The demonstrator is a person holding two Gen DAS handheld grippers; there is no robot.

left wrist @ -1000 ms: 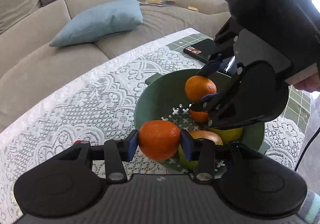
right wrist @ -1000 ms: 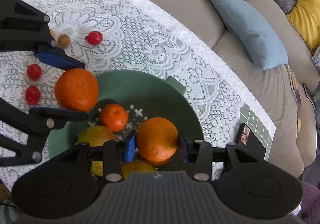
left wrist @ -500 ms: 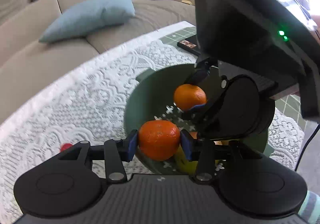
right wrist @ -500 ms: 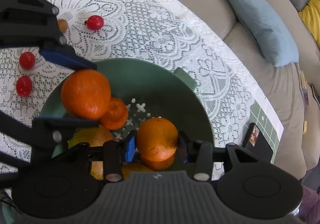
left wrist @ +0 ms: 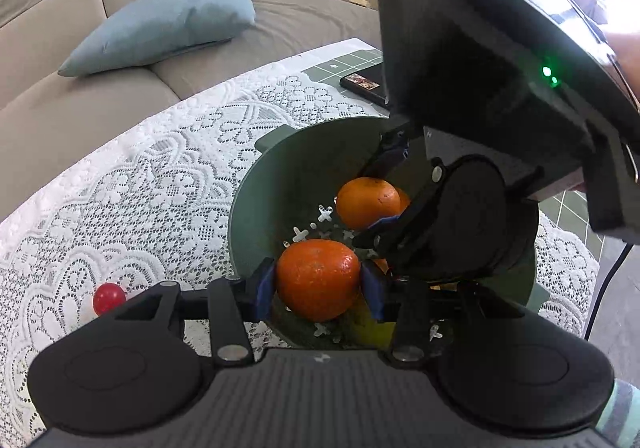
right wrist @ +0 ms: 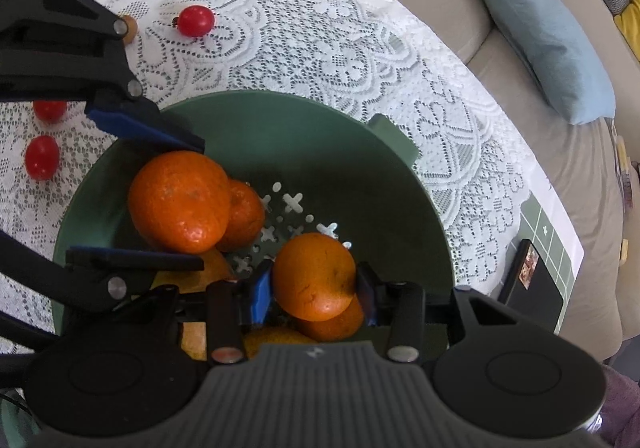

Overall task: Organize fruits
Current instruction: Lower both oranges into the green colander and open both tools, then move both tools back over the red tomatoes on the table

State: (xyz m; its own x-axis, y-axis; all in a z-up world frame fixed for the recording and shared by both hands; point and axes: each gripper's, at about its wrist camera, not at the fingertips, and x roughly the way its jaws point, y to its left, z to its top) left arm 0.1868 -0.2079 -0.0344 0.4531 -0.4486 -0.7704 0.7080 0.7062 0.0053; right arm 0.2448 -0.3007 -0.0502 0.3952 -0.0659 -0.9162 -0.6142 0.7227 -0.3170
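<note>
Orange fruit clamped in both tongs: left tongs (left wrist: 318,290) and right tongs (right wrist: 314,294), each over green bowl (right wrist: 360,152). Risk: tongs colliding; released oranges rolling, bruising fruit beneath.

I see a matt green plastic bowl (right wrist: 400,184) on a white lace cloth (right wrist: 320,48); the oranges' (right wrist: 176,200) skin looks dimpled and slightly glossy.
</note>
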